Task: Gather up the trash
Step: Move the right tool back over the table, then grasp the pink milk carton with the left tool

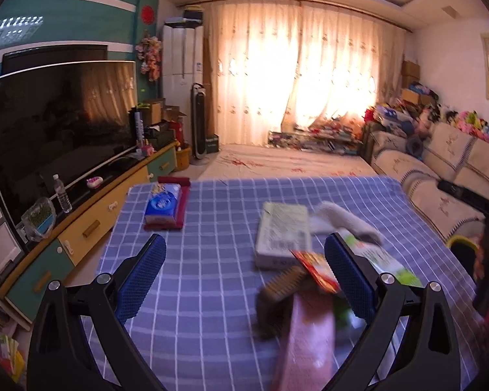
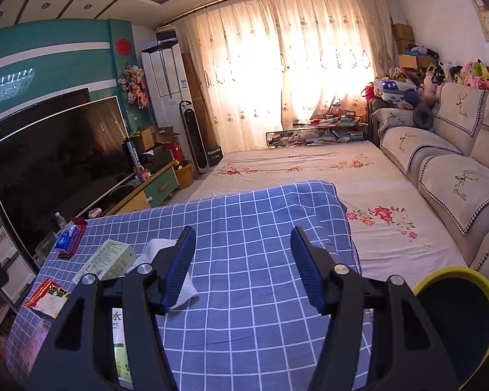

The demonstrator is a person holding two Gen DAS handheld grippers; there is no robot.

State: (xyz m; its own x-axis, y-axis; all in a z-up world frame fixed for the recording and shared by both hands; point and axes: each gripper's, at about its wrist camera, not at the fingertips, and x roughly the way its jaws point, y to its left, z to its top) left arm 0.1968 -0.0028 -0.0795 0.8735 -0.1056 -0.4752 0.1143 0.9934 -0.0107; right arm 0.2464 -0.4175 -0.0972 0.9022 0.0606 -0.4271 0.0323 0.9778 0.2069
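Note:
Trash lies on a blue checked tablecloth (image 1: 212, 293): a white-green box (image 1: 283, 234), a crumpled white tissue (image 1: 345, 218), a red snack wrapper (image 1: 319, 270), a green-white packet (image 1: 388, 264) and a pink item (image 1: 306, 335), all blurred. My left gripper (image 1: 247, 264) hovers open over the cloth, nothing between its fingers; the wrapper lies just inside its right finger. My right gripper (image 2: 243, 260) is open and empty above bare cloth. To its left are the tissue (image 2: 159, 249), box (image 2: 111, 260), wrapper (image 2: 49, 295) and packet (image 2: 120, 355). A yellow-rimmed bin (image 2: 456, 275) stands at its lower right.
A blue tissue pack (image 1: 163, 207) on a red tray sits at the cloth's far left corner. A brown brush (image 1: 280, 285) lies among the trash. A TV (image 1: 55, 123) on a low cabinet lines the left, a sofa (image 2: 456, 176) the right. The bin (image 1: 461, 244) shows beside the table's right edge.

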